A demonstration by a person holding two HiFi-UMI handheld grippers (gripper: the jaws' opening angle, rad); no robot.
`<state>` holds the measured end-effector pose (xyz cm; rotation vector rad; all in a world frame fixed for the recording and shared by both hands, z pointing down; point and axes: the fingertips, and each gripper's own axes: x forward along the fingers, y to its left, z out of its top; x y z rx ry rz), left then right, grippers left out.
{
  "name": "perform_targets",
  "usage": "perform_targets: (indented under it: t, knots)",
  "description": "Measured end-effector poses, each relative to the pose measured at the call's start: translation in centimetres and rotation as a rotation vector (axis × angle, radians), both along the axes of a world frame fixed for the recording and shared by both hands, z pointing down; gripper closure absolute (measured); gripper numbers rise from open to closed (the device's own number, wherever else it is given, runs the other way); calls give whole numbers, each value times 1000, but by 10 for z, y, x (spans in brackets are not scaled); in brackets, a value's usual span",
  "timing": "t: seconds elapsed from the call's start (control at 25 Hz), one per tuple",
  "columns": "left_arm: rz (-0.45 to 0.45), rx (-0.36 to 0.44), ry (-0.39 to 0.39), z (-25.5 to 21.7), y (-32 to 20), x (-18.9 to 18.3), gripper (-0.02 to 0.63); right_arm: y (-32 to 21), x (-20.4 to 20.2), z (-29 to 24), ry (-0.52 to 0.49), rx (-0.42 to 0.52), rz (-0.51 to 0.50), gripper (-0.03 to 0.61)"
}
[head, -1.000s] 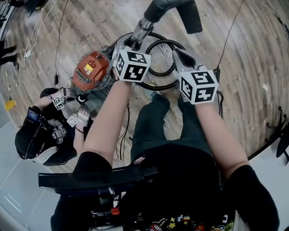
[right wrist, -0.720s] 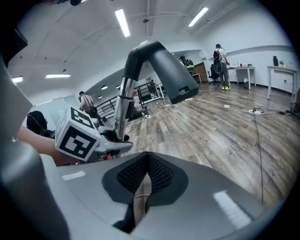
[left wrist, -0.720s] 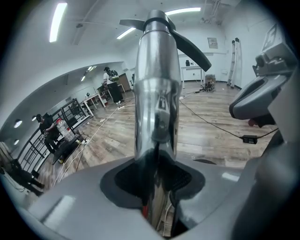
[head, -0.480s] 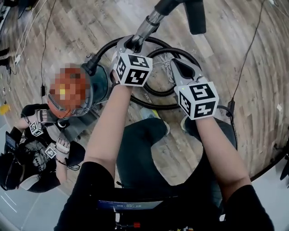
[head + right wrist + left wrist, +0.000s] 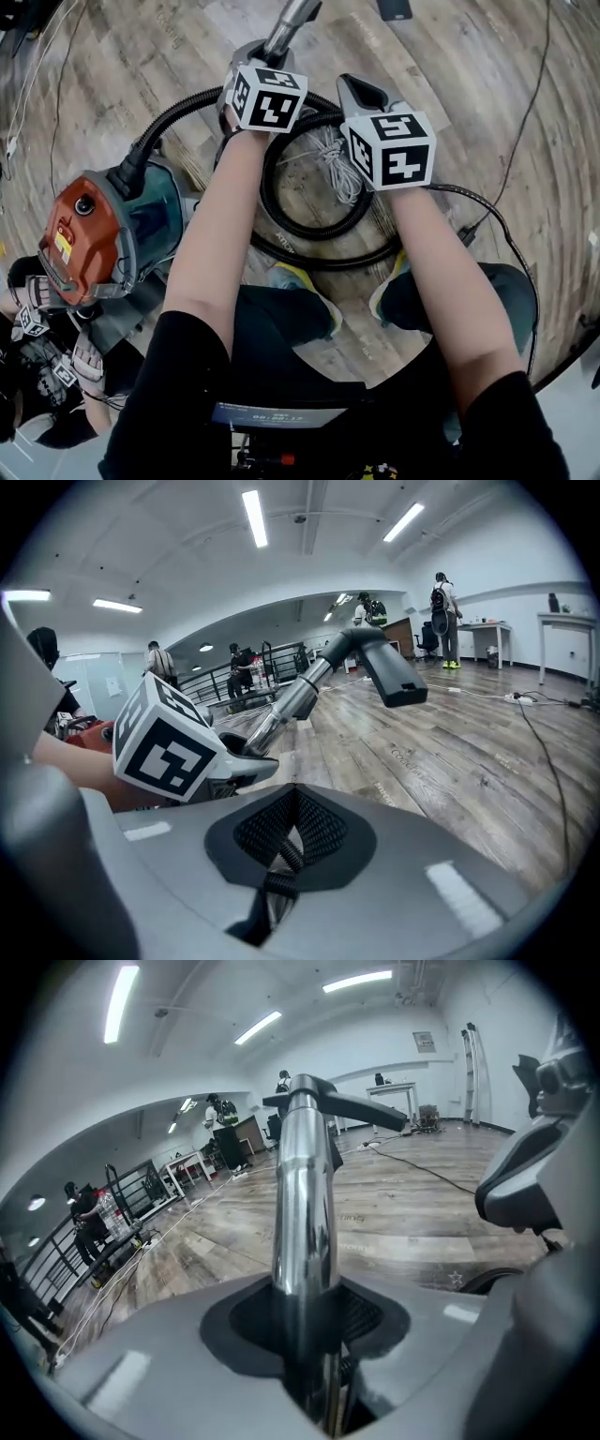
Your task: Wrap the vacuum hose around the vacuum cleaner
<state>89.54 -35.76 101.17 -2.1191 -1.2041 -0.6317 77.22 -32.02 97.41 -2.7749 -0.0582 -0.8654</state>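
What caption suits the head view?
The left gripper clamps the metal wand, right gripper shut beside it, above the black hose looped on the floor by the orange vacuum cleaner.

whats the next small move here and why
Probably swing the left gripper, whose jaws are shut on the metal wand, toward the vacuum cleaner on the person's left. The hose lies looped on the floor by the feet, not yet around the cleaner; the right gripper looks shut and empty.
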Motion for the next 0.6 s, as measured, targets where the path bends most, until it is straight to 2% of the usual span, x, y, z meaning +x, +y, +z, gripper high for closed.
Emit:
perform_targets:
  t: [0.12, 0.2, 0.28, 0.36, 0.4, 0.44, 0.6]
  knots:
    - [-9, 0, 2, 27, 20, 4, 454, 17, 13, 27, 15, -12, 23, 555]
    - [-15, -37, 9, 31, 28, 1, 431, 26, 16, 43, 6, -11, 49, 555]
    - [-12, -78, 21, 29, 30, -6, 440, 27, 14, 53, -11, -1, 64, 555]
    - [0, -83, 16, 26, 28, -14, 469, 24, 9, 56, -28, -3, 61, 555]
    - [4, -75, 7, 24, 25, -19, 515, 23, 5, 55, -37, 0, 62, 555]
    - [2, -66, -6, 21, 21, -24, 528, 23, 2, 51, -45, 8, 65, 555]
    - [-15, -40, -42, -20, 8, -50, 606, 20, -14, 8, -62, 45, 74, 555]
